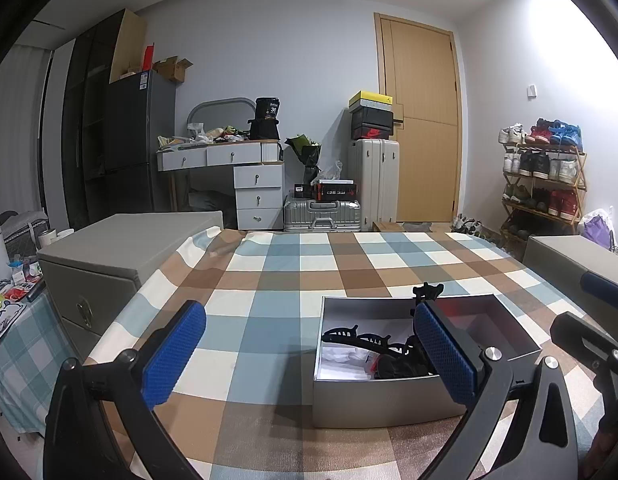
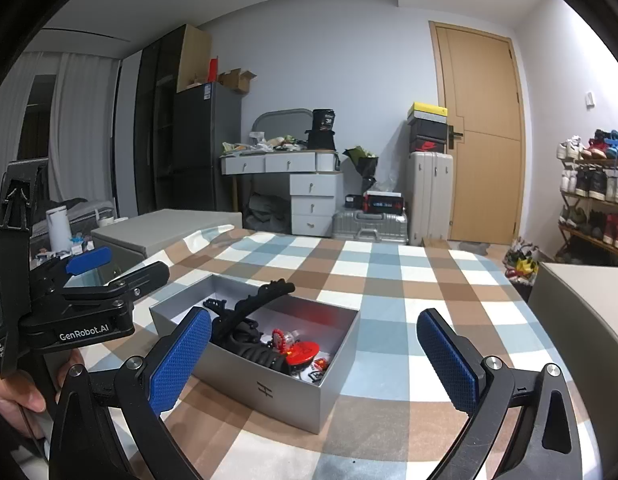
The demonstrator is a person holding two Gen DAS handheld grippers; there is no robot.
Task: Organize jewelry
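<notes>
jewelry box (image 2: 269, 380): an open silver-grey carton without a lid, standing on the checked cloth (image 1: 289, 272) that covers the counter, toward the near edge. in the left wrist view it sits just right of centre; in the right wrist view it sits left of centre, one corner turned to the camera.

contents: black claw hair clips (image 1: 365, 338) heaped at the near-left side of the box, one long clip (image 2: 265, 294) propped on the rim and rising above the wall. a red round piece (image 2: 303, 350) and a small clear ornament with red trim (image 2: 283, 338) lie beside the clips; white paper lines the bottom. finer items are too small to identify.

left gripper (image 1: 309, 352): spread wide, blue pads well apart, nothing between them. it hovers above the cloth; its right pad overlaps the box's right part in view, contact cannot be told.

right gripper (image 2: 317, 360): likewise spread wide and empty, hovering with the box's near corner between the pads in view. a hand (image 2: 17, 392) shows at the lower left, behind the body of the other tool.

surroundings: a grey storage box (image 1: 121, 256) stands by the counter's left edge, another (image 2: 585, 312) by the right edge. the cloth around the carton is bare. beyond the far edge: a white drawer desk (image 1: 245, 172), suitcases (image 1: 373, 180), a wooden door (image 1: 425, 120), a shoe rack (image 1: 541, 176).
</notes>
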